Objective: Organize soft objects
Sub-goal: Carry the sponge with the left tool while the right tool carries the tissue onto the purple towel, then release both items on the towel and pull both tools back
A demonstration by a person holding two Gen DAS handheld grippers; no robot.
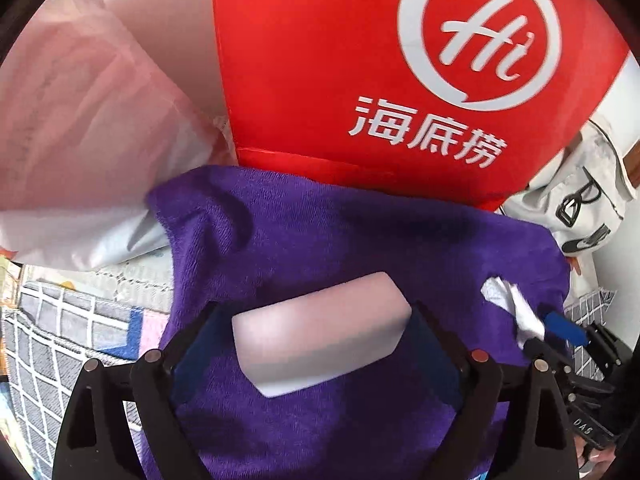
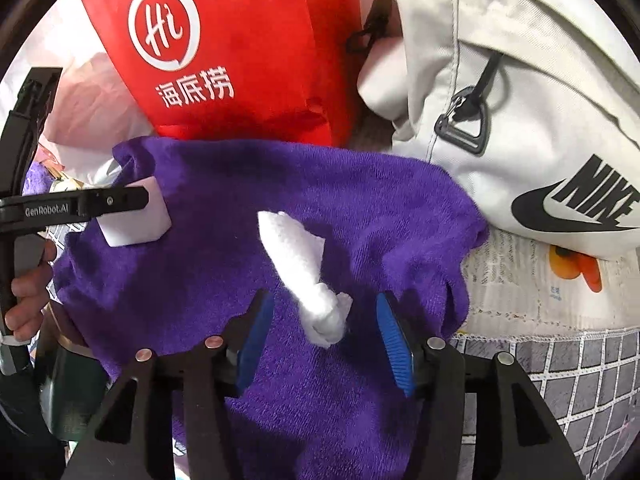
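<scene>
A purple towel lies spread across the middle of both views. On it rests a white foam block, lying between the fingers of my left gripper; the jaws stand wide and do not seem to press it. A twisted white tissue also lies on the towel. My right gripper is open around the tissue's near end, with its blue pads clear of it on both sides. In the right wrist view one finger of the left gripper reaches over the block.
A red bag with a white logo stands just behind the towel. A white sports bag lies at the right, a pale plastic bag at the left. Grey checked bedding lies underneath. A hand holds the left gripper.
</scene>
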